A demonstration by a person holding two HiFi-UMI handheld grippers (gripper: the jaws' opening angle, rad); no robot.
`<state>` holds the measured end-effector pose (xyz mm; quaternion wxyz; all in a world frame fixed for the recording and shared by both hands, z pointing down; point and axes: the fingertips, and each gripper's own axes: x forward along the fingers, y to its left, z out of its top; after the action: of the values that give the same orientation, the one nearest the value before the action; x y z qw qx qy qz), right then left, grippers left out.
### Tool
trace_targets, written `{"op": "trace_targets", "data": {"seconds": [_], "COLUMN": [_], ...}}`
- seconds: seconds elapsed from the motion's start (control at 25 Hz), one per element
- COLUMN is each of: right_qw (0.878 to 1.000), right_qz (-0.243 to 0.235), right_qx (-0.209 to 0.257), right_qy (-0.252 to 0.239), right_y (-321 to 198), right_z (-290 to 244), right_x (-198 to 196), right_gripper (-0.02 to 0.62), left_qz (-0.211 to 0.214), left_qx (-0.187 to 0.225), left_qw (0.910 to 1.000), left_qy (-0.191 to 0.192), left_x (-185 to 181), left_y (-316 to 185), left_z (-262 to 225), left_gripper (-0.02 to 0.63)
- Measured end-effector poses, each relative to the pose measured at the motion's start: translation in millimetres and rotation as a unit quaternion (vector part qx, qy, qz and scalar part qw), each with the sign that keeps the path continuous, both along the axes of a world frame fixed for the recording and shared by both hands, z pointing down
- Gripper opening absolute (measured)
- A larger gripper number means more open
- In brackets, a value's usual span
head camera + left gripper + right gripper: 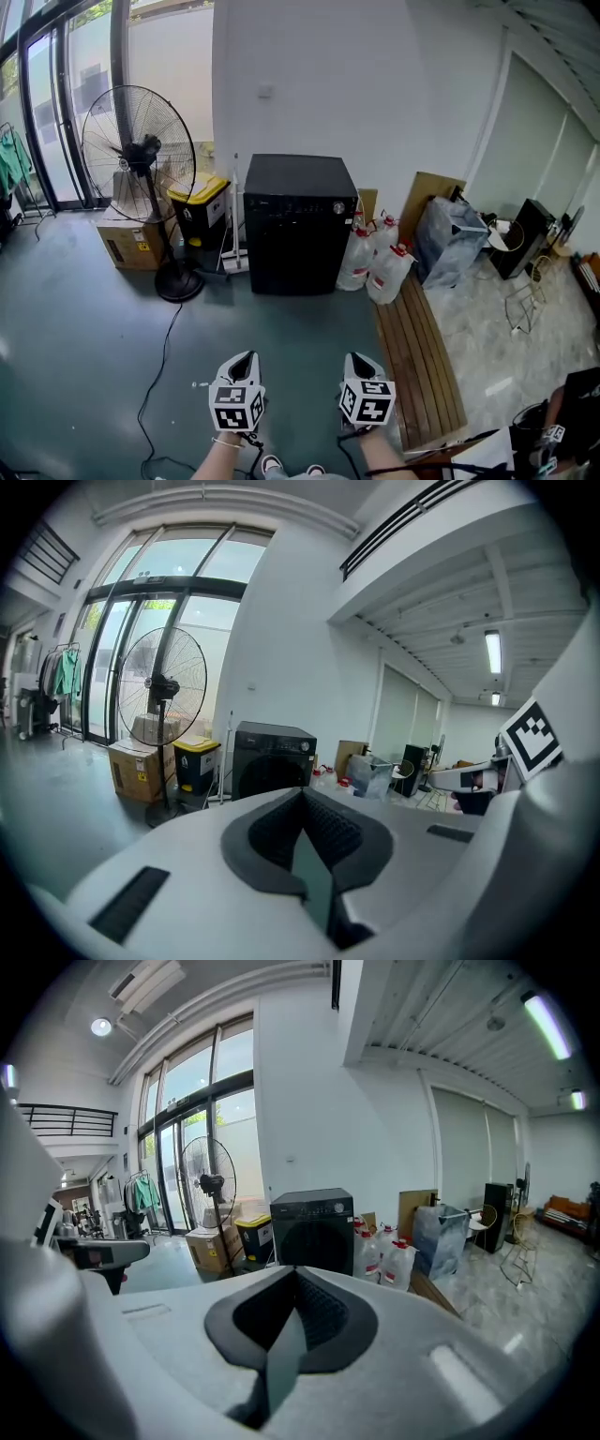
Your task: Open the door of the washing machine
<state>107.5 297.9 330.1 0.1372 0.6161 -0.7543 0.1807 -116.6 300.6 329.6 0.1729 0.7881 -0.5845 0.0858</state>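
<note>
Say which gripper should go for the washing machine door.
Right, narrowly. Both grippers are shut, empty and far from the washing machine, but the right gripper sees it nearly straight ahead of its jaws; the left gripper sees it further off-centre.

- A washing machine (300, 225) stood against the back wall (309, 84).
- A bin (199, 211) sat just left of it; a standing fan (139, 155) and a cardboard box (127, 242) were farther left.
- Water jugs (375, 262) stood just right of it.
- A wooden bench (417, 366) ran forward from the jugs.
</note>
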Motion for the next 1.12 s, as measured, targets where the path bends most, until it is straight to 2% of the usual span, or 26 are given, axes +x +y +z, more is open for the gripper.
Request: {"op": "trace_targets", "data": {"seconds": [0.32, 0.56, 0.76, 1.12], "right_qw": [1.000, 0.999, 0.999, 1.000], "right_qz": [0.023, 0.038, 0.043, 0.019], "right_qx": [-0.017, -0.023, -0.025, -0.022], "right_qy": [-0.001, 0.001, 0.002, -0.003], "right_y": [-4.3, -18.5, -54.6, -146.2], "right_z": [6.3, 16.4, 20.3, 16.0], "right_x": [-10.2, -5.4, 2.2, 9.4], "right_gripper": [0.005, 0.005, 0.005, 0.005], "left_qz": [0.012, 0.018, 0.022, -0.001], "left_qx": [-0.010, -0.030, -0.032, -0.023], "left_qw": [0.9999, 0.9994, 0.9992, 0.9997], "left_qy": [-0.001, 0.006, 0.005, 0.001], "left_x": [-26.4, -25.8, -16.9, -7.7], "left_y": [-21.9, -41.9, -74.6, -157.4], "left_z": [3.4, 23.1, 27.6, 18.3], "left_gripper": [0.003, 0.003, 0.003, 0.003]}}
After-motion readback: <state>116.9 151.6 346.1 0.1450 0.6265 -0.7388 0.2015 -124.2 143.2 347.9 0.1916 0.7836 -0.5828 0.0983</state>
